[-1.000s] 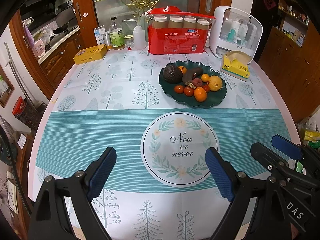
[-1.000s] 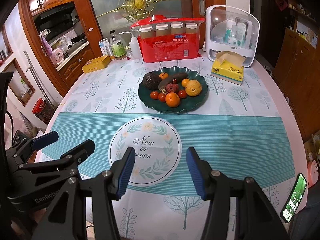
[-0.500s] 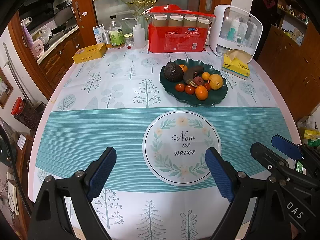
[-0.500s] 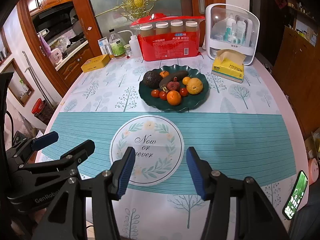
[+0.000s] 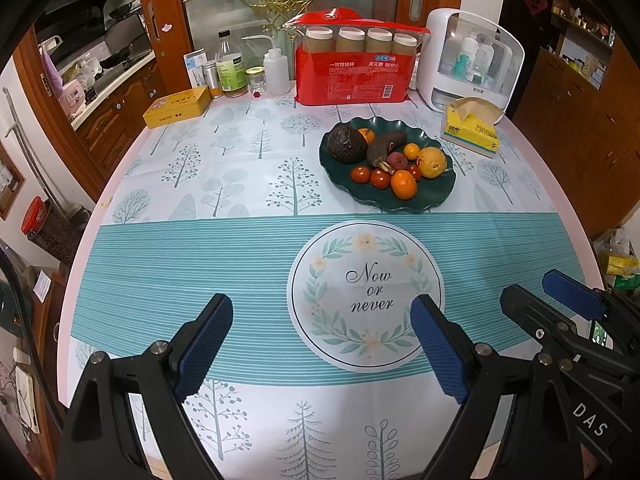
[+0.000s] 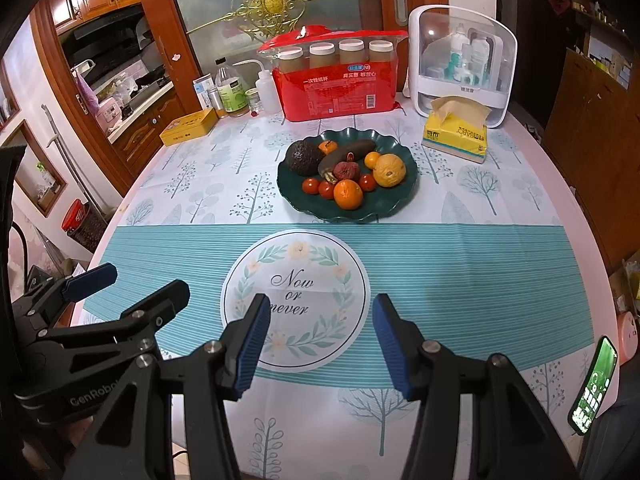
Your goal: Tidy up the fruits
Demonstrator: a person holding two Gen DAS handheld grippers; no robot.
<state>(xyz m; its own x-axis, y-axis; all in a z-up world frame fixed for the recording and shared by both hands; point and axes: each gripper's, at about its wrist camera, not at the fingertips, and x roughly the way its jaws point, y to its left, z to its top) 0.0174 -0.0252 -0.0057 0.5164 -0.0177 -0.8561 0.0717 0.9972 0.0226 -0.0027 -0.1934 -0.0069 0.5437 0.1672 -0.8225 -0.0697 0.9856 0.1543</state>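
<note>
1. The tabletop (image 5: 240, 264) is round and covered by a cloth printed with trees, a teal striped band and a "Now or never" wreath.
2. A red pack of paper cups (image 5: 356, 68) stands at the far edge, with a white storage box (image 5: 472, 60) just to its right.
3. The dark green plate (image 5: 436, 196) sits beyond the wreath, right of centre, and carries all the fruit.
4. The left hand-held gripper (image 5: 320, 344) hangs over the near part of the cloth, jaws spread wide and empty.
5. The right hand-held gripper (image 6: 320, 340) hangs beside it (its jaws are narrower, but also apart with nothing between them).
6. A yellow tissue pack (image 5: 472, 128) lies near the plate's far right.
7. A yellow tin (image 5: 176, 106) lies at the far left.
8. On the plate: an avocado (image 5: 346, 144) at the back left, a yellowish round fruit (image 5: 432, 162) at the right, an orange (image 5: 404, 184) at the front, and small red tomatoes (image 5: 370, 176) beside it.
</note>
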